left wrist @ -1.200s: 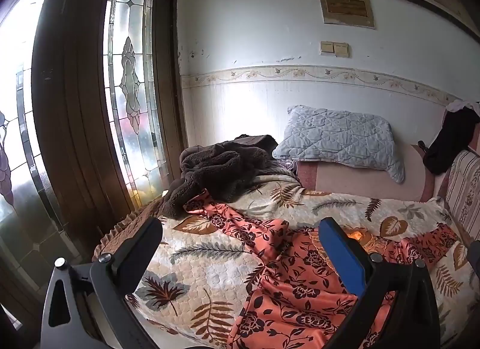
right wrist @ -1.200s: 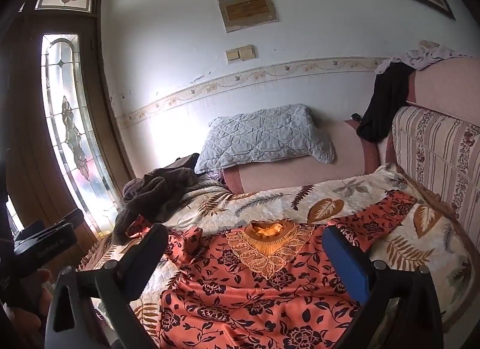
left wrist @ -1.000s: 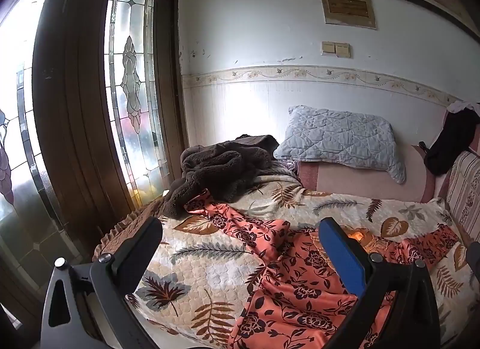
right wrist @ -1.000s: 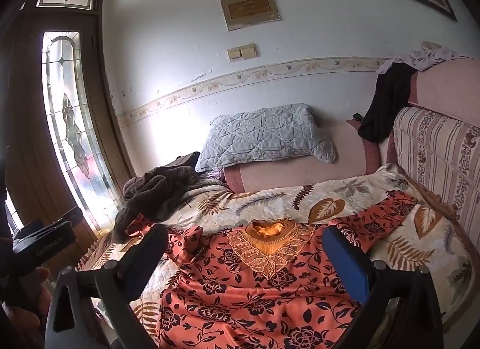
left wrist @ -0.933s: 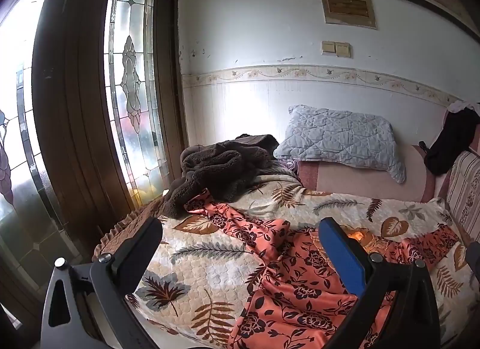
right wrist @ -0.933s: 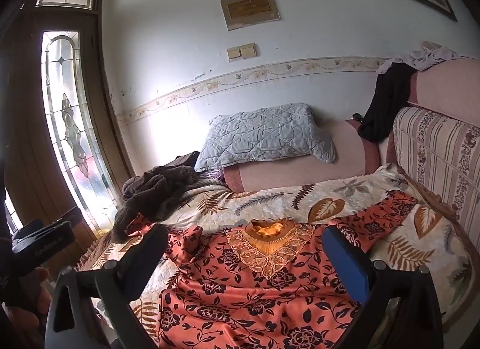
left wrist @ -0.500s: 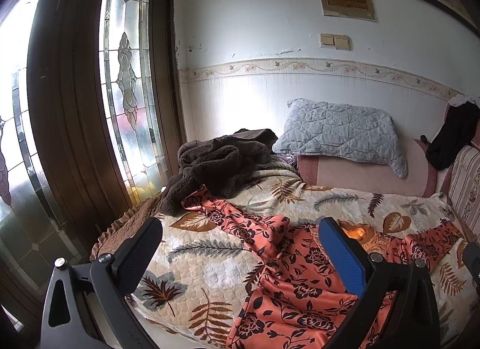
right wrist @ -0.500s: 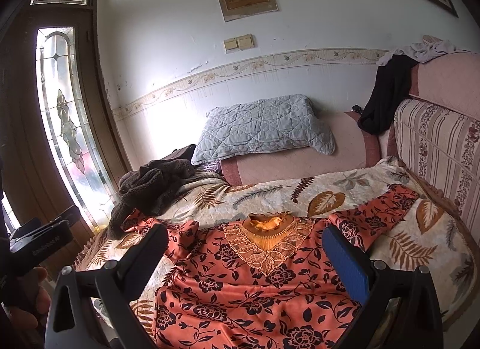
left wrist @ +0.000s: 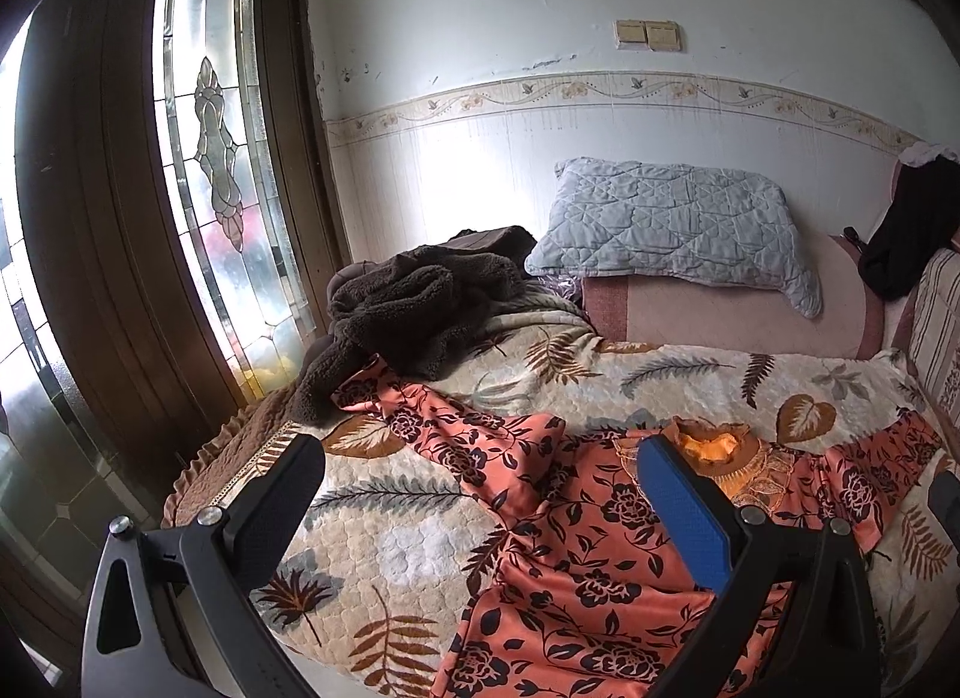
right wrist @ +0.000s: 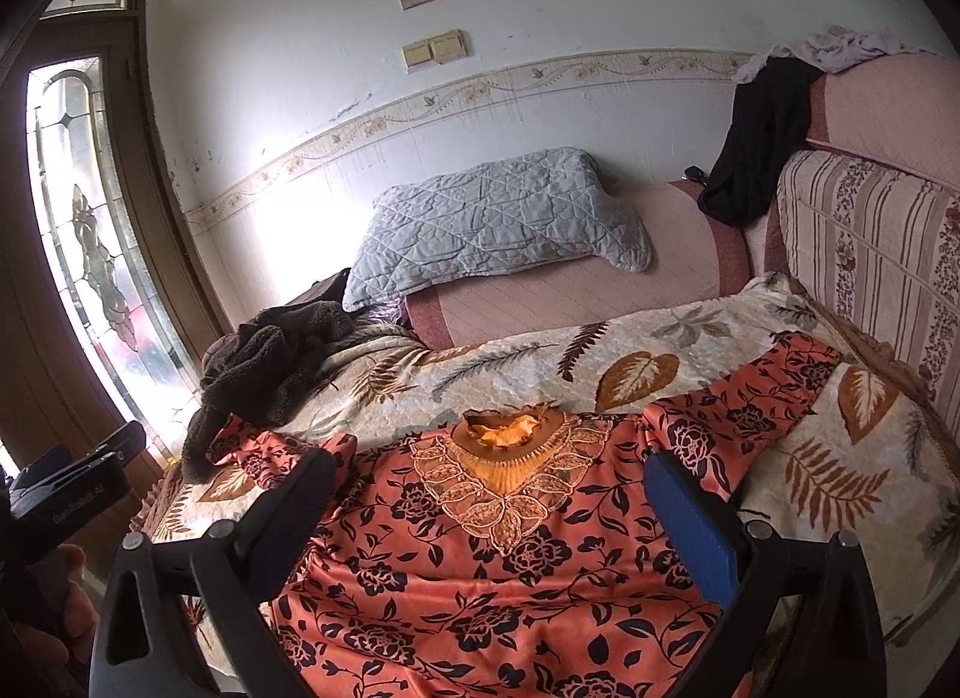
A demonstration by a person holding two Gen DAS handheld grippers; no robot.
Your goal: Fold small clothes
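Both claws, the left gripper and right gripper, hover spread wide and empty above the orange floral garment lying flat on the leaf-print bedspread, so each should pinch a sleeve end before folding inward.

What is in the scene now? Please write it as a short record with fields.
garment: orange floral dress, spread flat, front up
neckline: gold embroidered collar, toward the back cushions
sleeves: both stretched out sideways
surface: leaf-print blanket on a sofa
left gripper: open, empty, above the dress
right gripper: open, empty, above the dress
nearby: dark brown fleece; grey quilted pillow
fold state: not started
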